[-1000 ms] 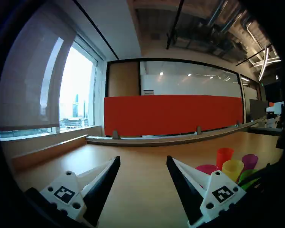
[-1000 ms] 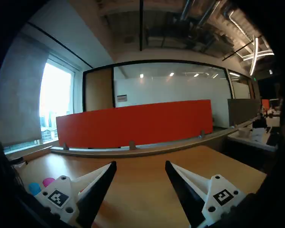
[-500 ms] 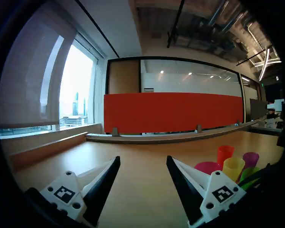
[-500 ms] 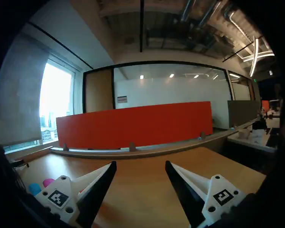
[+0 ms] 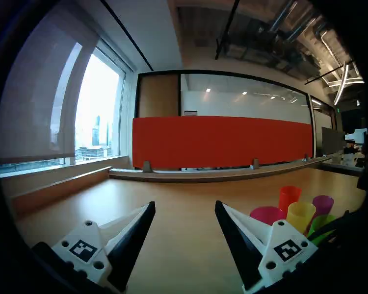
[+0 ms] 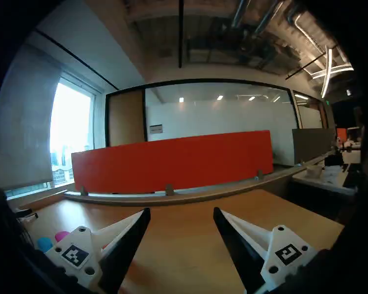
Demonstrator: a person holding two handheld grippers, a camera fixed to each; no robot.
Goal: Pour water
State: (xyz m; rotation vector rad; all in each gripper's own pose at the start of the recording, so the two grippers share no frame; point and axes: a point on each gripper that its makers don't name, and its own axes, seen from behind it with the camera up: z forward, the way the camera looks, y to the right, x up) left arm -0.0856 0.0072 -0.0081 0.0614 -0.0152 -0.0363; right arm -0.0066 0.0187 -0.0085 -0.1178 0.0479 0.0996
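Cups (image 5: 301,215) on counter (image 5: 184,196), right side; divider panel (image 5: 223,142) along far edge; window (image 5: 95,122) at left.

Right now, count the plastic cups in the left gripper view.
5, grouped on the wooden table at right: orange cup rearmost, purple cup, yellow cup, pink cup, green cup partly hidden. Others may be hidden.

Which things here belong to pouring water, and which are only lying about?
For the job:
orange cup, pink cup, yellow cup, purple cup, green cup; left gripper and right gripper, both open.

Just around:
red divider, window, ceiling light.
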